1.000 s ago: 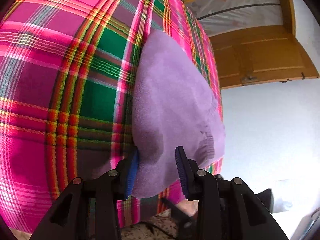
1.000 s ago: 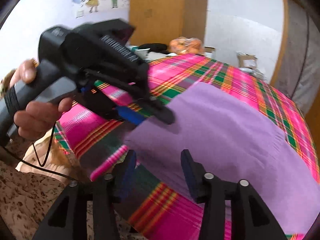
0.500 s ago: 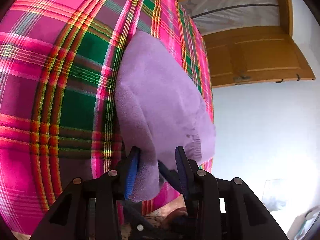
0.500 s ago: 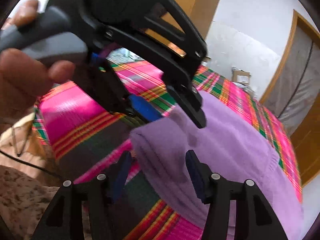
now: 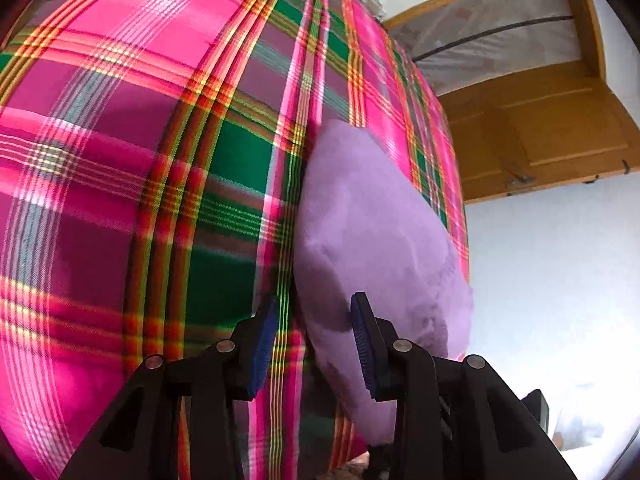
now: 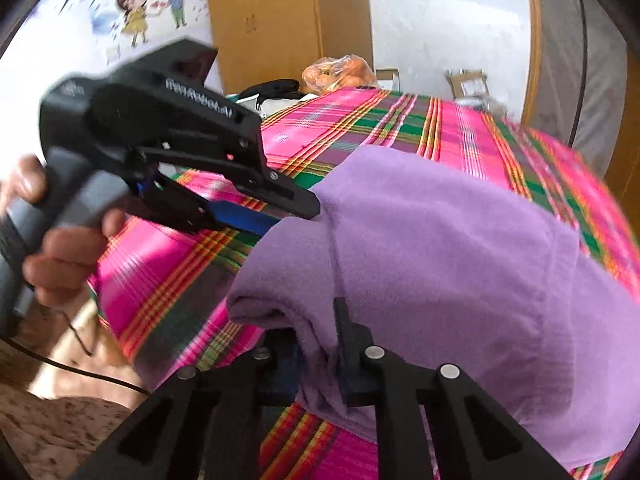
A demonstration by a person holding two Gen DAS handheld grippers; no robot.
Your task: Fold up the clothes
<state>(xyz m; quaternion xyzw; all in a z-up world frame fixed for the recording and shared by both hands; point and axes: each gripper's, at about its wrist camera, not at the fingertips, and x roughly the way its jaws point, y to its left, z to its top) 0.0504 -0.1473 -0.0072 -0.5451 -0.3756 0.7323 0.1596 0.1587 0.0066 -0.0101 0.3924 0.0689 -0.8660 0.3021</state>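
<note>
From the left wrist camera we look along our left gripper point(image 5: 314, 340), its two blue-padded fingers point(image 5: 262, 346) spread apart with nothing clamped between them. The soft lilac fleece garment point(image 5: 372, 236) lies on the pink, green and orange plaid cloth point(image 5: 132, 168), and its long axis runs straight away from the fingers. Its near end bulges just ahead of the right-side finger, touching that pad, while plaid shows through the gap. Beyond and to the right of the fingers stands a brown wooden door point(image 5: 548, 132).

From the right wrist camera, our right gripper point(image 6: 320, 360) has pinched a folded edge of the lilac fleece garment point(image 6: 460, 272) between its closed fingers, and the fabric rises from there, spreading ahead and to the right over the plaid cloth point(image 6: 168, 264). Ahead and to the left of the fingers we see the left gripper point(image 6: 298, 212), held by a hand point(image 6: 60, 264), its tips at the garment's far-left edge. Raised white lettering runs along its black body, but it is upside down and too blurred for us to read. A cartoon wall sticker of two children point(image 6: 154, 6) shows further off.
</note>
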